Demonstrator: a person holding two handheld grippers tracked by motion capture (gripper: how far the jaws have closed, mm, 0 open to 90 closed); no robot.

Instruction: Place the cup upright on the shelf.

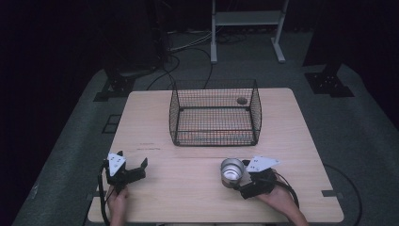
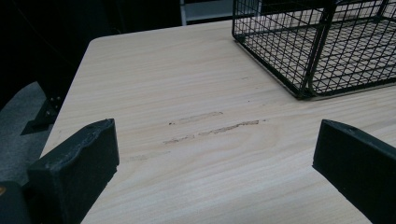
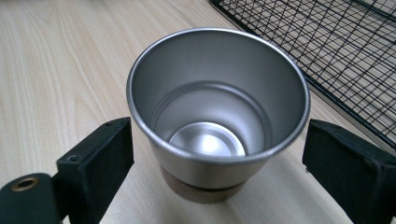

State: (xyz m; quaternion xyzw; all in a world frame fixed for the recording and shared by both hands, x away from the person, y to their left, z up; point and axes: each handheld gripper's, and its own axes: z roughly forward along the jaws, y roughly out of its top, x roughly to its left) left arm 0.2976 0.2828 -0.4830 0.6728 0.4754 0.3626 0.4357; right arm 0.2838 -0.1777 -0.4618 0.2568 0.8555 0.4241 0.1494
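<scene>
While the metal cup (image 3: pixel 218 116) stands upright and empty in the middle of the right gripper view, the right gripper (image 3: pixel 217 154) has its two black jaws spread on either side of it, neither pad visibly pressing the wall, so the step in hand looks like the approach just before a grasp. In the high view the cup (image 1: pixel 232 170) sits in the lower middle of the frame on the wooden table (image 1: pixel 188 188), just left of the right gripper (image 1: pixel 245 178) and a little below the wire basket (image 1: pixel 214 113) at centre. The left gripper (image 1: pixel 131 170) rests at the lower left, its jaws wide apart over bare wood with nothing between them. The next move, as I judge it, calls for closing the right jaws squarely on the cup's lower wall, then lifting it clear, the basket being the likely destination
</scene>
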